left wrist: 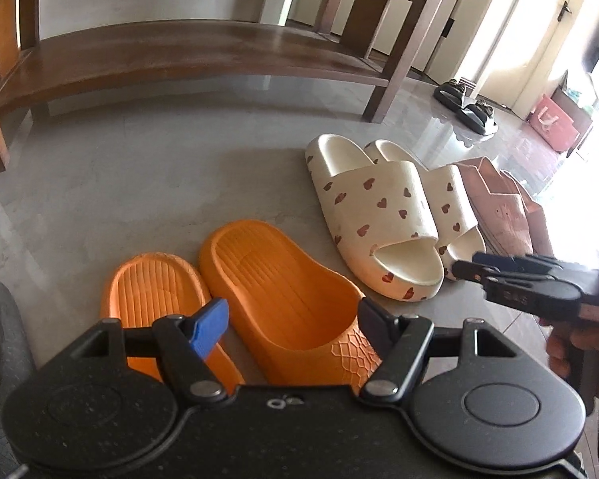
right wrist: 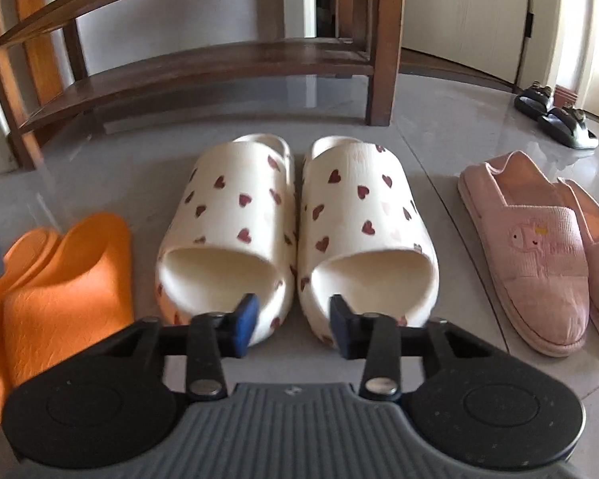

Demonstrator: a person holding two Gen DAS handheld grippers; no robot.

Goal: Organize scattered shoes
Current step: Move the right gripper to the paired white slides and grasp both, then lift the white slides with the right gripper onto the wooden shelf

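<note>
— Where do the left tongs stand?

— Wide apart, low over the orange pair on the floor. The blue pad sits in the gap between the two orange slippers; the other finger is at the outer side of the nearer one. So that slipper lies between the fingers. From this angle I cannot tell whether the pads press it or only flank it.

— And the second orange slipper?

— Just beside the first, outside the grip.

— The right tongs?

— About half open, at the toe ends of the heart slippers. One pad sits at the toe opening of the left slipper, the other at that of the right one, with both inner walls between them. A gap shows between the slippers; they do not look squeezed.

— Where do the shoes lie?

— The heart pair is side by side, in front of the rack. The orange pair is to its left and a pink pair to its right. Black sandals lie well apart, beyond the rack's right leg.

— Who holds the right tongs?

— A hand, at the right edge of the left wrist view.
</note>
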